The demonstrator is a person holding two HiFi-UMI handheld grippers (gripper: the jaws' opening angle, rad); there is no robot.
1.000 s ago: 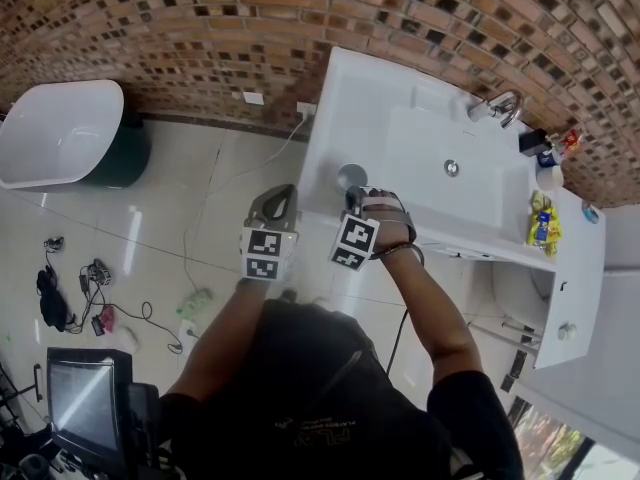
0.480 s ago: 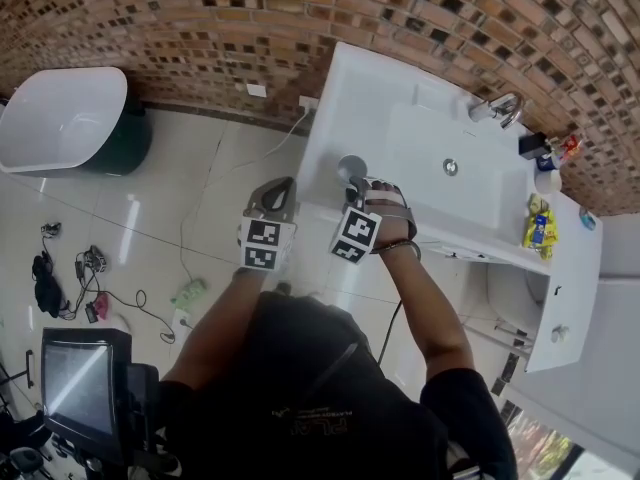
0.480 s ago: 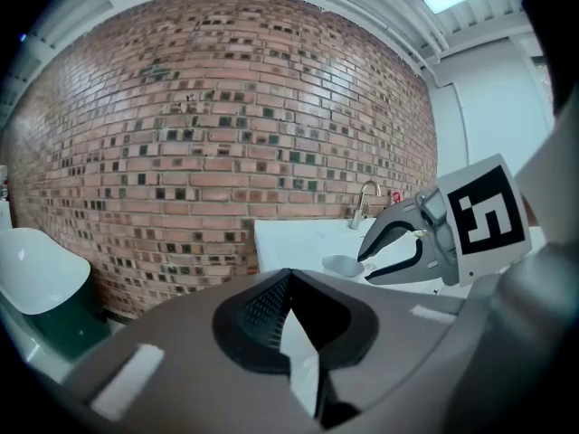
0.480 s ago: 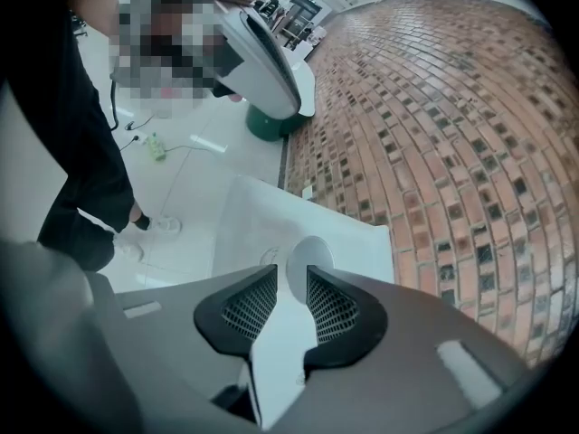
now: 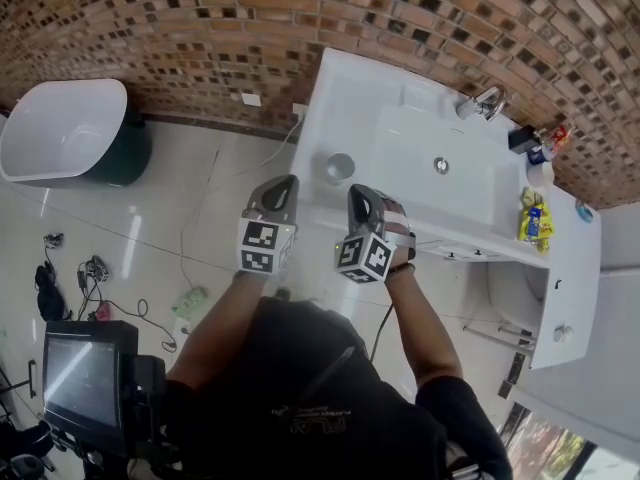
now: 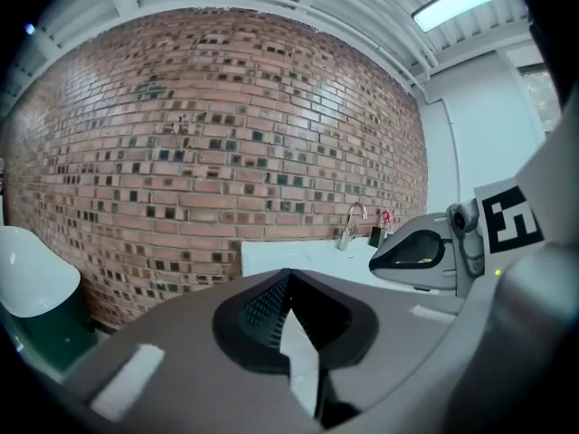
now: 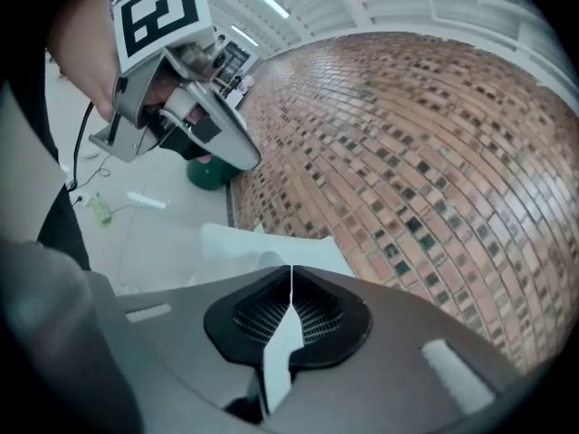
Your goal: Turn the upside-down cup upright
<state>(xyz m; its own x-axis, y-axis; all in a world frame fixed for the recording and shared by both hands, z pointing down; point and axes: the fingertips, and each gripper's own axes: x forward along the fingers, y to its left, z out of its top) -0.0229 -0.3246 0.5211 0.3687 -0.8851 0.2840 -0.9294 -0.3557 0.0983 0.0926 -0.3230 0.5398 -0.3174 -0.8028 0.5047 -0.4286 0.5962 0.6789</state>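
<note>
On the white bench (image 5: 350,98) against the red-brown brick wall (image 5: 200,28), near the bench's front left corner, stands the small grey round cup (image 5: 339,167). Its open mouth faces up and it stands alone, touched by neither claw. To its right lies the white rectangular washbasin (image 5: 400,143) sunk into the bench, with a chrome tap (image 5: 482,101) at the back edge. Farther right, a few small bottles and a yellow packet (image 5: 528,218) sit on the bench end.

Both grey claws are held in front of the bench, side by side and well clear of each other. The left claw (image 5: 285,183) points toward the bench's left edge. Its own view shows the jaws brought together at the tips with nothing between them. The right claw (image 5: 358,193) hangs just short of the cup, on the near side of it and a little to the right. Its jaws have just been closing, and its own view shows them meeting along a thin slit, empty.

Off to the left a white oval tub on a dark green base (image 5: 60,128) stands on the glossy pale tiled floor (image 5: 150,238). Some dark cables (image 5: 70,278) lie there too. A small monitor (image 5: 85,378) sits at the lower left, beside the person's black-clad shoulder.
</note>
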